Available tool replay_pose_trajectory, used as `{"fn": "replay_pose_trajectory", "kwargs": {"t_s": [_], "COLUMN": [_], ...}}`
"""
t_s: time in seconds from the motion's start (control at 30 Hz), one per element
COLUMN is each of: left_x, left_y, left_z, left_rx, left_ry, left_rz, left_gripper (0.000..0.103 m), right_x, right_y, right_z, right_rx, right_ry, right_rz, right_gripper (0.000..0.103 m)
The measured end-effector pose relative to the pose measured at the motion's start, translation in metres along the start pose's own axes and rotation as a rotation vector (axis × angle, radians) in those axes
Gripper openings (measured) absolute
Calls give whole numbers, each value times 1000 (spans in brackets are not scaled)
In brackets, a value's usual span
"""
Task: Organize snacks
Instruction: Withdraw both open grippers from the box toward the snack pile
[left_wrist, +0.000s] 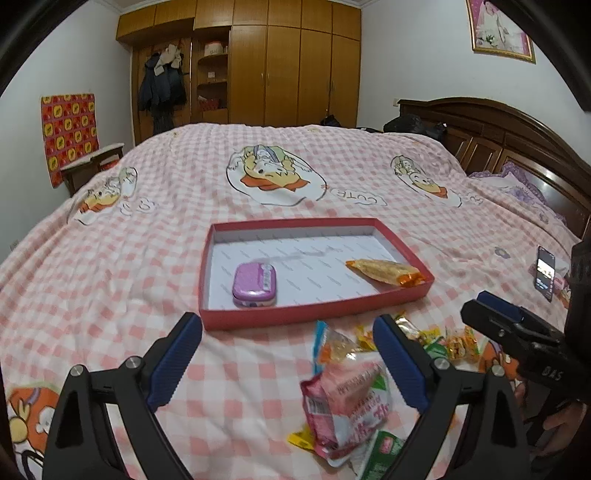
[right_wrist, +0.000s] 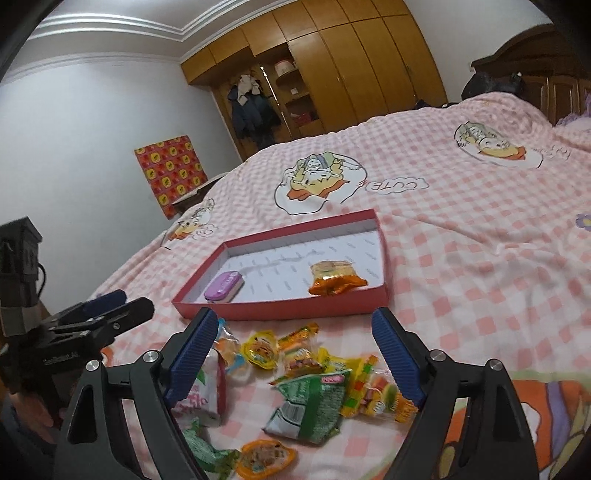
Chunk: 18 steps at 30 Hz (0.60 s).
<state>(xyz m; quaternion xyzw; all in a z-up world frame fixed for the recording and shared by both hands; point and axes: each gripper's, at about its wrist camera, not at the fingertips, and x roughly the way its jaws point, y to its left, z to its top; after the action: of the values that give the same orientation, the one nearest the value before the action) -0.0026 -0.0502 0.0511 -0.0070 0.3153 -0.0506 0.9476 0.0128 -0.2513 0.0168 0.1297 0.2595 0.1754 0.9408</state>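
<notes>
A shallow red box (left_wrist: 258, 317) (right_wrist: 280, 308) lies on the pink checked bed. It holds a purple tin (left_wrist: 255, 284) (right_wrist: 223, 287) at its left and an orange snack packet (left_wrist: 388, 271) (right_wrist: 334, 277) at its right. My left gripper (left_wrist: 288, 330) is open and empty, just short of the box's near wall. A pink snack bag (left_wrist: 347, 402) lies between its fingers. My right gripper (right_wrist: 295, 325) is open and empty above a pile of small sweets and a green packet (right_wrist: 314, 402). Each gripper shows in the other's view, the right (left_wrist: 495, 306) and the left (right_wrist: 122, 301).
A phone (left_wrist: 545, 273) lies on the bed at the right. The dark wooden headboard (left_wrist: 517, 147) runs along the right side. Wardrobes (left_wrist: 280, 66) stand behind the bed. A small table (left_wrist: 92, 166) stands at the bed's far left.
</notes>
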Motion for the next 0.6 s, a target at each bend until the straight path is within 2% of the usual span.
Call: {"fn": "replay_pose_trajectory", "kwargs": {"t_s": [0.27, 0.43, 0.6], "left_x": [7, 14, 17], "left_y": [1, -1, -10], "left_z": [-19, -35, -42], "left_rx": [-20, -21, -38], "left_ry": [59, 111, 144], "left_rz": [-38, -36, -59], "left_gripper": [96, 96, 96], "right_x": [0, -1, 5], "right_y": [-12, -18, -9], "right_z": [-13, -18, -23], "right_rx": [18, 33, -15], "right_ry": [60, 90, 137], "right_rz": [-85, -86, -93], "right_gripper": [87, 87, 87]}}
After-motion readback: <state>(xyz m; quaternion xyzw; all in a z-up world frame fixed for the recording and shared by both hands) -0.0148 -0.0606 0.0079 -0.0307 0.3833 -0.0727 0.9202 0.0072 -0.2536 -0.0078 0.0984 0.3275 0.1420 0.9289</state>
